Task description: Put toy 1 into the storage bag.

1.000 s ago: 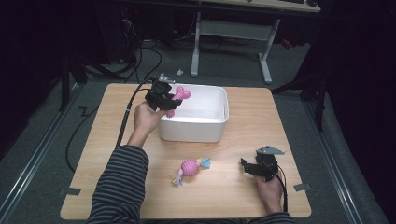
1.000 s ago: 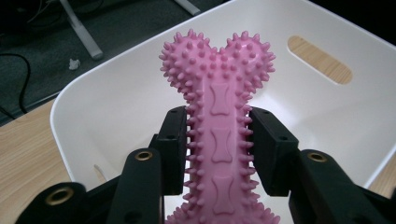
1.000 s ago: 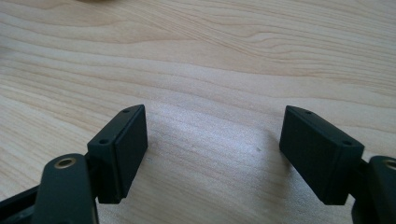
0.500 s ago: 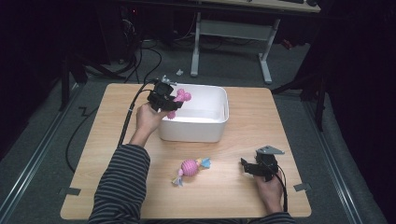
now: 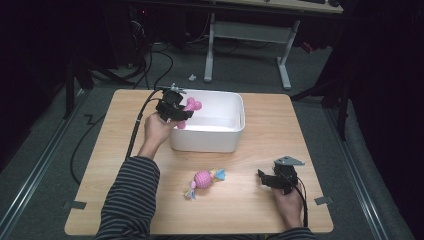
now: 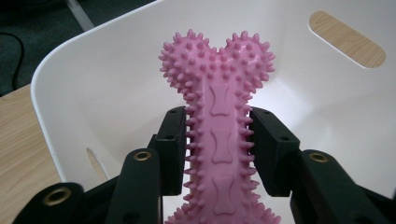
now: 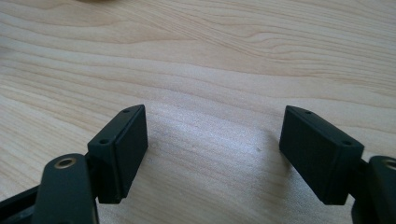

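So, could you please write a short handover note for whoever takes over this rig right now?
Left gripper: shut on the pink spiky bone toy, held over the left end of the white bin.
Right gripper: open, holding nothing, low over the bare wooden table near its front right.
The pink rope-and-ball toy lies on the table in front of the bin.
Done: bone picked up and brought to the bin.
Left, probably: release the bone into the bin, then bin the second toy.

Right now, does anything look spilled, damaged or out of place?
Nothing stands out. The left gripper holds the pink spiky bone squarely over the white bin; the rope toy lies intact on the table.
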`<state>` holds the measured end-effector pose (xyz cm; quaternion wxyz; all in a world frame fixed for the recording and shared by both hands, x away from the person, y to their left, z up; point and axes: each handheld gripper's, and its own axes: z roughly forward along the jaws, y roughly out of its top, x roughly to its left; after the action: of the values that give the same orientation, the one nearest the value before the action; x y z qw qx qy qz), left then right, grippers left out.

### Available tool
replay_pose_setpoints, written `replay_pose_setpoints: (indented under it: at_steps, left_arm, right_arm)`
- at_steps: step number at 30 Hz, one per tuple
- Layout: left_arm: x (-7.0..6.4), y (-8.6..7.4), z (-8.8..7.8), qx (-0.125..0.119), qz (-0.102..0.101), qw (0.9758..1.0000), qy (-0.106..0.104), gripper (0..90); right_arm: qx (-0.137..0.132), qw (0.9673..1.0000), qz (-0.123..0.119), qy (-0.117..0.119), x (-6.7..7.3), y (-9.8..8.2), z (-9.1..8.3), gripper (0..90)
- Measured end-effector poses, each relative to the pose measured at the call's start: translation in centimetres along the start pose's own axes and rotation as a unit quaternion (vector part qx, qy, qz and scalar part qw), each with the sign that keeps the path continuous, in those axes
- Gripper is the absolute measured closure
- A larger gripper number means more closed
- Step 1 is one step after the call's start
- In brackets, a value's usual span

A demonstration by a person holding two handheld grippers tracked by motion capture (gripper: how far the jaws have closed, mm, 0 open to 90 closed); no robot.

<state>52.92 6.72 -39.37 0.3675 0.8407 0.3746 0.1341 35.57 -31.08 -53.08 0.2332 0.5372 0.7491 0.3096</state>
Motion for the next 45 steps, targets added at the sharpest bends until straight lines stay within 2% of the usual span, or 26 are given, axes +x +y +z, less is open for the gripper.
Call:
replay_pose_setpoints:
  at_steps: [2,16,22,25,31,35,38,43,45]
  left_arm:
    - [0.0,-0.1,0.2,0.007,0.002,1.0,0.007,58.4]
    - [-0.1,-0.2,0.8,0.026,0.006,0.9996,0.006,57.8]
    - [-0.2,-0.4,1.1,0.034,0.009,0.9993,0.012,57.0]
    - [-0.1,-0.2,0.7,0.017,0.001,0.9998,0.006,54.7]
    - [-0.1,-0.1,-0.2,0.005,0.002,0.9999,0.009,53.1]
    - [-0.1,-0.1,-0.9,-0.006,-0.001,0.9999,0.011,48.7]
    - [-0.2,-0.3,-1.9,-0.024,-0.008,0.9996,0.009,42.6]
    - [-0.2,-0.8,-3.8,-0.055,-0.015,0.9984,0.005,39.4]
    - [-0.3,-1.0,-4.5,-0.058,-0.014,0.9982,0.005,38.5]
  right_arm:
    - [0.0,1.0,0.0,0.0,0.0,0.0,0.0,23.8]
    - [0.0,1.0,0.0,0.0,0.0,0.0,0.0,23.8]
    - [0.0,1.0,0.0,0.0,0.0,0.0,0.0,23.8]
    - [0.0,1.0,0.0,0.0,0.0,0.0,0.0,23.9]
    - [0.0,1.0,-0.001,0.0,0.0,0.0,0.0,23.9]
    - [0.0,1.0,0.0,0.0,0.0,0.0,0.0,23.9]
    - [0.0,1.0,0.0,0.0,0.0,0.0,0.0,23.9]
    - [0.0,1.0,0.0,0.001,0.0,0.0,0.0,24.0]
    - [0.0,1.0,0.0,0.001,0.0,0.0,0.0,23.9]
